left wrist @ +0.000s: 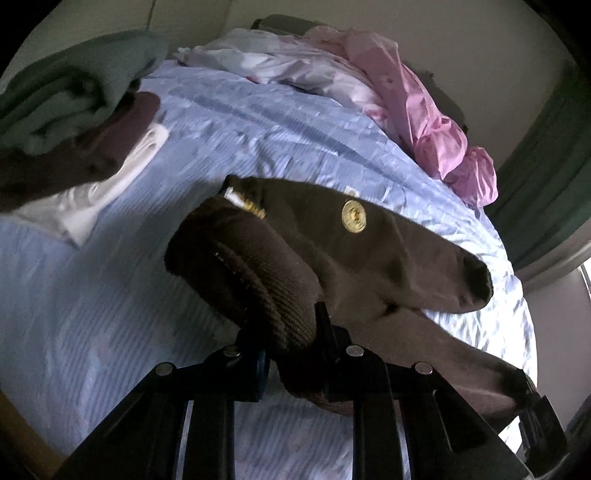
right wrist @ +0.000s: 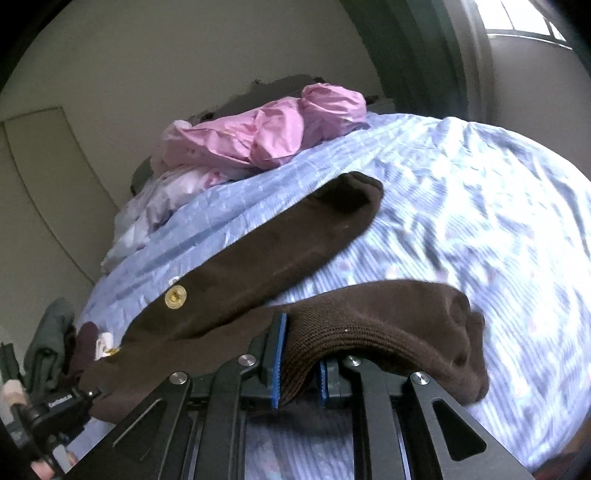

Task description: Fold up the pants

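Dark brown pants (left wrist: 369,254) with a ribbed waistband and a brass button (left wrist: 354,216) are held up above the blue striped bed sheet (left wrist: 110,295). My left gripper (left wrist: 284,354) is shut on the ribbed waistband at one end. My right gripper (right wrist: 299,365) is shut on the ribbed waistband (right wrist: 369,325) at the other end. The button (right wrist: 176,296) and the pants' front flap (right wrist: 295,251) stretch to the left in the right wrist view. The right gripper shows at the lower right of the left wrist view (left wrist: 532,406). The left one (right wrist: 55,406) shows at the lower left of the right wrist view.
A stack of folded clothes, green (left wrist: 66,85), brown (left wrist: 74,158) and white (left wrist: 92,199), lies at the left of the bed. Crumpled pink (left wrist: 424,110) and pale bedding (left wrist: 277,62) is heaped at the far end by the wall. A green curtain (left wrist: 546,166) and a window (right wrist: 524,18) are at the right.
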### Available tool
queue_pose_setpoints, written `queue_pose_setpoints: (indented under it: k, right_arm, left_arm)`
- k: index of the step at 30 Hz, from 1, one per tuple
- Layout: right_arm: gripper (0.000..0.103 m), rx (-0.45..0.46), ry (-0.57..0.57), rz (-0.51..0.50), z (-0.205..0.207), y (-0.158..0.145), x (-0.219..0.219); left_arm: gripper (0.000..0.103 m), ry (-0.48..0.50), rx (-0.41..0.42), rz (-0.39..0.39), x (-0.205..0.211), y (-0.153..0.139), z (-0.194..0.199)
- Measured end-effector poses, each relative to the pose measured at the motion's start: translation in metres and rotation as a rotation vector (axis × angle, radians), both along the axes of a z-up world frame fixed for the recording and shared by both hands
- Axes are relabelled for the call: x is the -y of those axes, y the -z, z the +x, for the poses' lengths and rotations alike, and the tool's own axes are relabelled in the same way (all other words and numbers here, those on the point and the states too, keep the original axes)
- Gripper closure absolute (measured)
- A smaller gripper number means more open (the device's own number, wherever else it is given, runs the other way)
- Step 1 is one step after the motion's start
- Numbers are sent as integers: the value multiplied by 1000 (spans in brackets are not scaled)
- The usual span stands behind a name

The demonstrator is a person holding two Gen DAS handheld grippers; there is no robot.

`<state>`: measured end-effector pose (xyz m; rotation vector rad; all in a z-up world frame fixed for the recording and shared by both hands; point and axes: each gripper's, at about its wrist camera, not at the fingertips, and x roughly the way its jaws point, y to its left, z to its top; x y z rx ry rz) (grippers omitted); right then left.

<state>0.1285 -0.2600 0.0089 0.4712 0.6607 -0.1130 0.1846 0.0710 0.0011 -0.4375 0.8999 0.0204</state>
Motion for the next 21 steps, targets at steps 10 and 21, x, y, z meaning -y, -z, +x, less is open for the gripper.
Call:
queue_pose_setpoints:
  k: [10,21]
  right_arm:
    - [88,-55,-63,-55,96,-30,0]
    - [88,-169,-184,-195,229,-12,-17]
  left_arm:
    - [81,32,-1,63,9,-29,76]
    - [78,56,-84,169,16,7,188]
